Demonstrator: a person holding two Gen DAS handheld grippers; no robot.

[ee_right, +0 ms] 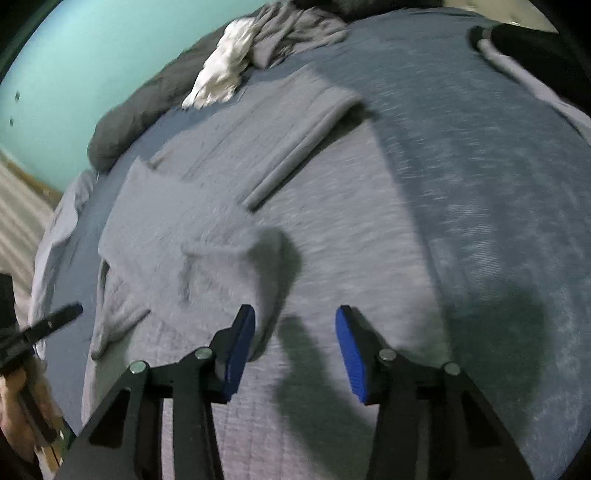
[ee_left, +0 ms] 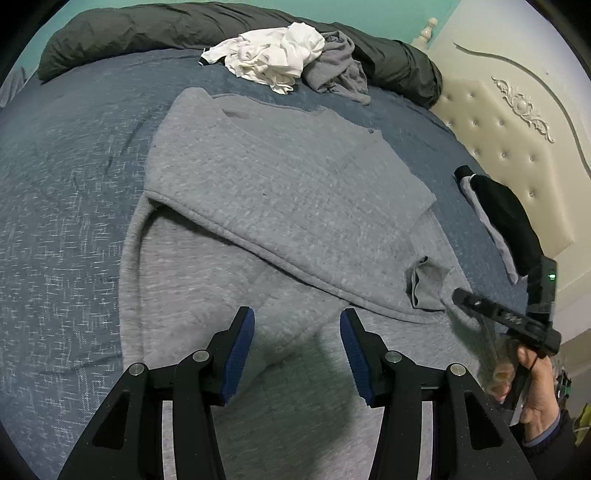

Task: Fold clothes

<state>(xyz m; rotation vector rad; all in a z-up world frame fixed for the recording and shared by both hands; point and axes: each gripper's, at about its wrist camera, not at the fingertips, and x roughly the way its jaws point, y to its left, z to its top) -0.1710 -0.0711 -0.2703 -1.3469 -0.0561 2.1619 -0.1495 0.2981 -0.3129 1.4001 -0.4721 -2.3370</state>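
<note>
In the left wrist view, the left hand-held gripper was seen at the bottom centre of the frame, its blue pads standing moderately apart with nothing between them, hovering over the grey sweatshirt. The same was seen in the right wrist view, which was blurred: the right hand-held gripper was held half spread and empty at the bottom centre, with a raised fold of the grey cloth just beside its left pad; whether cloth and pad touched could not be told. The sweatshirt was spread across the middle of the blue bedspread, with its upper part folded down over the lower part so that a hemmed edge ran diagonally across the centre of the left view. At the lower right of that view, the right hand was seen gripping the handle of its tool at the sweatshirt's right edge. Further up on the right, a black and grey garment was laid near the bed's edge, beside the cream tufted headboard. At the top centre, a crumpled white garment and a crumpled grey garment were heaped together, touching, against a dark rolled duvet lying along the far edge.
</note>
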